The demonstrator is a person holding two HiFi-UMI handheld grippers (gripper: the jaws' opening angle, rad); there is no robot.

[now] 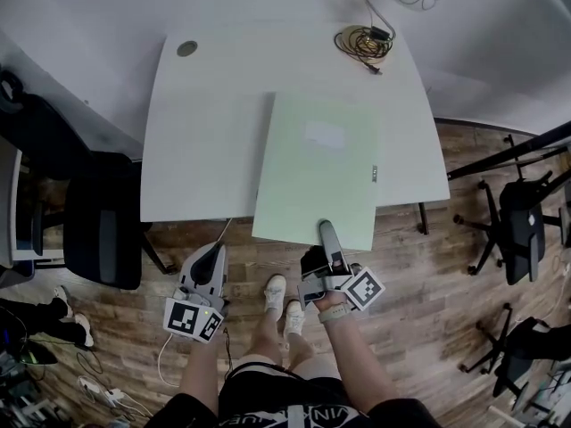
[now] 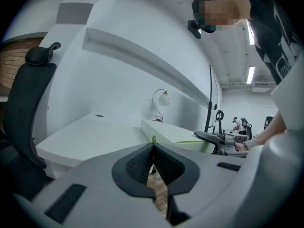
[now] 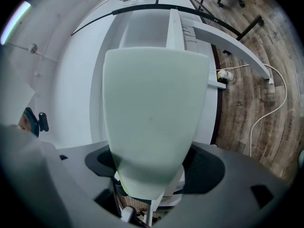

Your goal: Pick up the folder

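Observation:
A pale green folder (image 1: 321, 168) lies flat on the white table (image 1: 205, 150), its near end hanging over the table's front edge. My right gripper (image 1: 328, 234) is shut on that overhanging edge. In the right gripper view the folder (image 3: 152, 113) fills the middle and runs in between the jaws of the right gripper (image 3: 149, 175). My left gripper (image 1: 207, 267) hangs below and left of the table edge, over the wooden floor, apart from the folder. Its pads (image 2: 142, 163) meet with nothing between them. From there the folder (image 2: 178, 134) shows edge-on, to the right.
A coiled cable (image 1: 364, 41) lies at the table's far right and a round grommet hole (image 1: 186, 48) at its far left. A black office chair (image 1: 103, 221) stands left of the table, with more chairs (image 1: 522, 230) to the right. The person's feet (image 1: 284, 301) are under the near edge.

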